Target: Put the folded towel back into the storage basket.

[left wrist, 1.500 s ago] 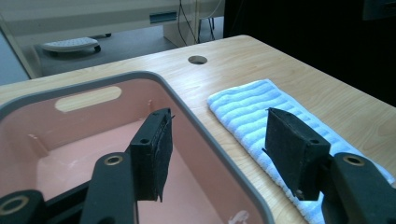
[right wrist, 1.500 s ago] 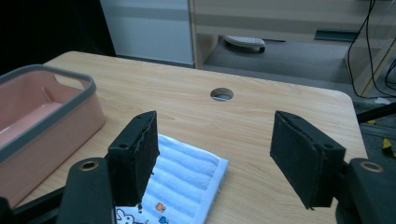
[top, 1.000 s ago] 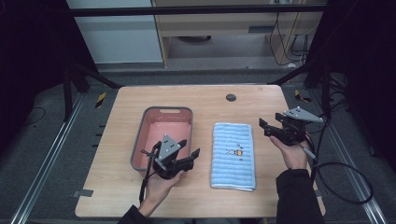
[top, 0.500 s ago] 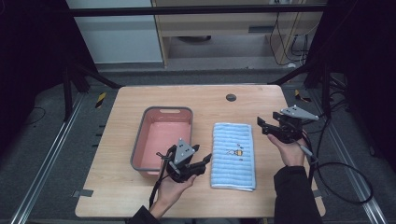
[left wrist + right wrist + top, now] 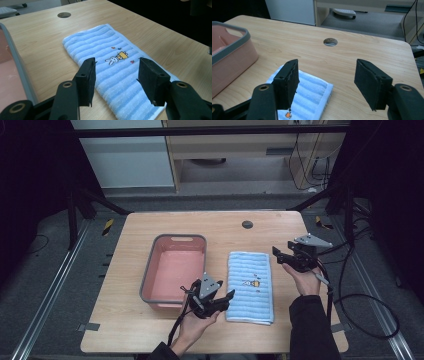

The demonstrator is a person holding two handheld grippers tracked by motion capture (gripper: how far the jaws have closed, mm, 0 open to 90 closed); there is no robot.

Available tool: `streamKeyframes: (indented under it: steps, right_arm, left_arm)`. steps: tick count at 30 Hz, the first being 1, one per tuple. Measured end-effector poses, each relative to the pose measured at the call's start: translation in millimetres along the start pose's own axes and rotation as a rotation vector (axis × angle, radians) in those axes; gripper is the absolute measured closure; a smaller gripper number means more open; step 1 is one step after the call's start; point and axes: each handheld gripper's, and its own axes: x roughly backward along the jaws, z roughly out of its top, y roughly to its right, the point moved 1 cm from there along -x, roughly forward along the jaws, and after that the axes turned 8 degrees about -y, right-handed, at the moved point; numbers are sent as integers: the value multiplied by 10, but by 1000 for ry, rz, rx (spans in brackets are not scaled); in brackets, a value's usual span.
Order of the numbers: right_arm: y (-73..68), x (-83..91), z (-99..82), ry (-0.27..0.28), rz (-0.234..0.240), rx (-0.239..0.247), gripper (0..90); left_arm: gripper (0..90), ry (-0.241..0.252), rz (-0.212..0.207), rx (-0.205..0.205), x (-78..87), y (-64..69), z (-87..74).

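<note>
A folded blue towel (image 5: 251, 286) lies flat on the tabletop (image 5: 125, 250), just right of centre in the high view. A pink bin (image 5: 174, 270) with a grey rim stands just beside it, to its left.

The left gripper (image 5: 220, 300) sits at the lower centre of the high view, at the towel's near left corner, between bin and towel. Its jaws are wide open and hold nothing. In the left gripper view (image 5: 116, 75), the towel (image 5: 117, 72) lies between and beyond the two jaws, running from the lower right to the upper centre of the frame. Whether the jaws touch the cloth cannot be told.

The right gripper (image 5: 281, 257) is at the right of the high view, just beside the towel's far right corner. Its jaws are wide open and empty. In the right gripper view (image 5: 327, 75), the towel's corner (image 5: 312, 95) lies low in the frame by the left-hand jaw, with bare tabletop between the jaws.

The left gripper view shows the towel's rabbit motif (image 5: 116, 57) and ribbed stripes, which are small in the high view. The right gripper view shows the bin's side wall (image 5: 229, 65) at the left edge and a round hole (image 5: 330, 41) in the tabletop at upper centre. The high view shows both hands and the trailing cables.
</note>
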Motion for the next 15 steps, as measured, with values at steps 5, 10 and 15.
streamKeyframes:
  steps: [5,10,15]
  right_arm:
    - [25,-77,-30,7,12,-13,374]
    - [50,-174,-74,-16,18,-21,380]
    - [71,-286,-154,-46,13,-21,377]
  left_arm:
    - [482,-12,-1,12,-75,24,-68]
    - [491,-34,0,5,-158,57,-140]
    - [504,-46,10,4,-209,62,-194]
